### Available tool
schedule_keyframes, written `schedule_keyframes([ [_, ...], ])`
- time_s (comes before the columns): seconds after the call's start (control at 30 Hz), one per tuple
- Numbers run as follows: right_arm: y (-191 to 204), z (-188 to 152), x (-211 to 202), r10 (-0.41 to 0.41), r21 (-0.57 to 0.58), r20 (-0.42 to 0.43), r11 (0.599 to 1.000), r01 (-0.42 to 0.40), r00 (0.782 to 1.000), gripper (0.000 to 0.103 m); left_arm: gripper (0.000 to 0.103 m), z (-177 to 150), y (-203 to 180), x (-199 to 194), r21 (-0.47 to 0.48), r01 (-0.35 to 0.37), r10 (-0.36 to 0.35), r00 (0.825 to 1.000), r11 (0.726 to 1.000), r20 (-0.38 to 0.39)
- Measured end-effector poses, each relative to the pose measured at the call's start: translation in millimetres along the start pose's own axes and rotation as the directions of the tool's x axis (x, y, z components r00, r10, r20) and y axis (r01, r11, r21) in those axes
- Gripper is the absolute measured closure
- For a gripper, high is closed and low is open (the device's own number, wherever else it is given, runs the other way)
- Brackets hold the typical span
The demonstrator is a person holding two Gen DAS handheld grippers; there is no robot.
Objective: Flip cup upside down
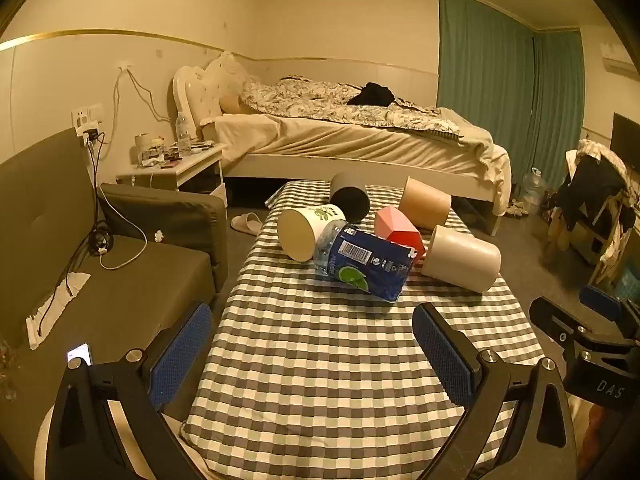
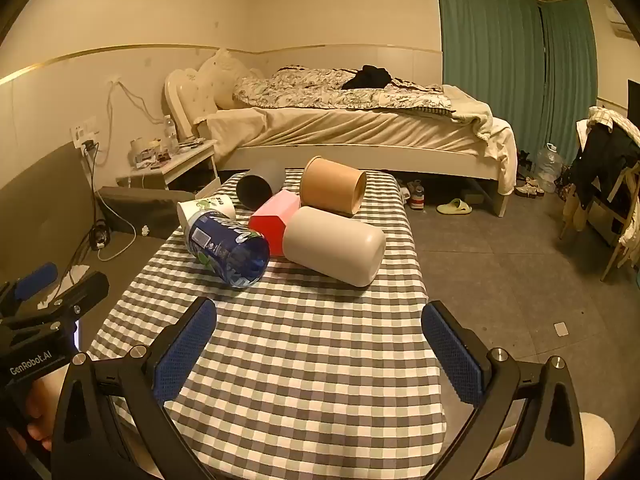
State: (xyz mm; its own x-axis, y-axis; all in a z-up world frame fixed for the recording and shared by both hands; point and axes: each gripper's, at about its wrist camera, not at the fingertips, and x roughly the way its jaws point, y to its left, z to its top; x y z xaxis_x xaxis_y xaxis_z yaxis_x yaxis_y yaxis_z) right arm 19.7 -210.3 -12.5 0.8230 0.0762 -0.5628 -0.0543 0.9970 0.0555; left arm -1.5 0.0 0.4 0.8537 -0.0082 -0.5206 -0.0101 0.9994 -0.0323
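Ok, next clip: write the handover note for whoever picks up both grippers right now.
Left gripper: open, empty, hovering over the near end of the checked table.
Right gripper: open, empty, beside it at the same end.
Cups: all lying on their sides in a cluster at the far end: beige cup, tan cup, dark cup, white printed cup, blue-labelled clear cup, with a pink box among them.
Done: nothing flipped.
Left: pick a cup and set it mouth down.

tablecloth [image 1: 320,360]: grey-white check | bottle [image 1: 366,262]: blue label | box [image 1: 400,230]: pink-red | curtain [image 1: 500,92]: teal
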Motion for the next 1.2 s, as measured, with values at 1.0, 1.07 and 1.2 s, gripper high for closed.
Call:
schedule_keyframes([
  [1.0,12,-5,5,-0.003,-0.036,-0.017,0.999,0.003,1.000,0.000,0.000,-1,5,6,-0.016,0.004,-0.004,1.000,1.000,-0.017],
  [1.07,11,-4,5,-0.002,-0.032,-0.016,0.999,0.002,1.000,0.000,0.000,-1,6,6,-0.015,0.005,-0.006,1.000,1.000,-0.018],
  [1.2,11,-4,5,-0.002,-0.033,-0.016,0.999,0.002,1.000,0.000,0.000,-1,7,6,-0.017,0.006,-0.006,1.000,1.000,-0.018],
])
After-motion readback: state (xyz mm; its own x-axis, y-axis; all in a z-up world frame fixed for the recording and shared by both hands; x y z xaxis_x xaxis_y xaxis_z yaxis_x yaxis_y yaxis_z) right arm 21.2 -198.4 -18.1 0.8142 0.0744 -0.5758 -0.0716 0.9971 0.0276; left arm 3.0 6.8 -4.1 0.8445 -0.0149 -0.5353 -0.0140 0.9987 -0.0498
